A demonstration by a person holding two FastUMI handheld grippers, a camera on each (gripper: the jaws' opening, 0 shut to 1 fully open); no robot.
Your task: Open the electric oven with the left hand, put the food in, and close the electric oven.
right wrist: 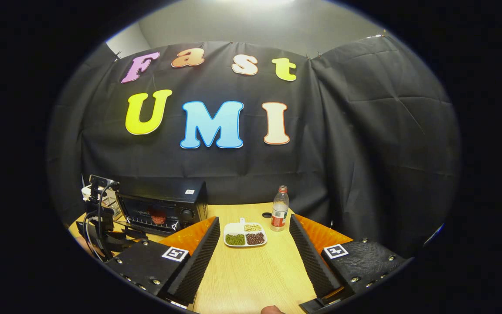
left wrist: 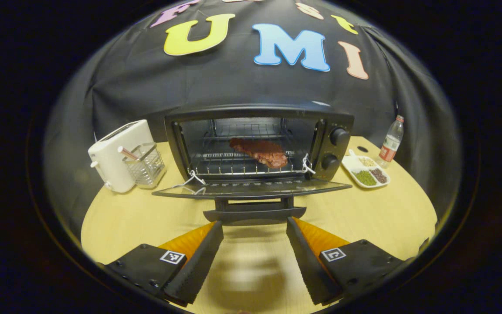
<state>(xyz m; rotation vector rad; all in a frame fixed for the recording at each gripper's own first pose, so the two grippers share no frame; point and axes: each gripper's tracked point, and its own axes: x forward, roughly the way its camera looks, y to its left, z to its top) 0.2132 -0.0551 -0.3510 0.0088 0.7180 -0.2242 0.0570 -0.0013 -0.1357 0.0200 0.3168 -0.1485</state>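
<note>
Oven (left wrist: 259, 148) sits at the back middle of the table (left wrist: 381, 209), door (left wrist: 251, 188) dropped flat toward the front edge, handle (left wrist: 254, 214) sticking out toward the left gripper (left wrist: 254, 237). Food, a reddish slab of meat (left wrist: 259, 152), lies on the wire rack (left wrist: 242, 168) inside, toward the right half of the cavity. So open and load look done; closing is what's left.

Left gripper tongs are spread wide, pinching nothing, fingertips just short of the handle on either side. Judgement: lined up dead centre so it can get under or onto the handle and swing the door up. White string loops (left wrist: 193, 178) hang at the door's hinge corners, purpose unclear.

Right gripper (right wrist: 254, 240) hangs over the right part of the table, tongs also spread and empty, well apart from the oven; probably parked out of the door's path. Between its fingers, farther back, sit a divided dish of beans (right wrist: 245, 234) and a bottle (right wrist: 279, 209) near the back edge.

White toaster (left wrist: 120, 155) with a small wire basket (left wrist: 146, 163) stands left of the oven, touching or nearly so; can't tell.
</note>
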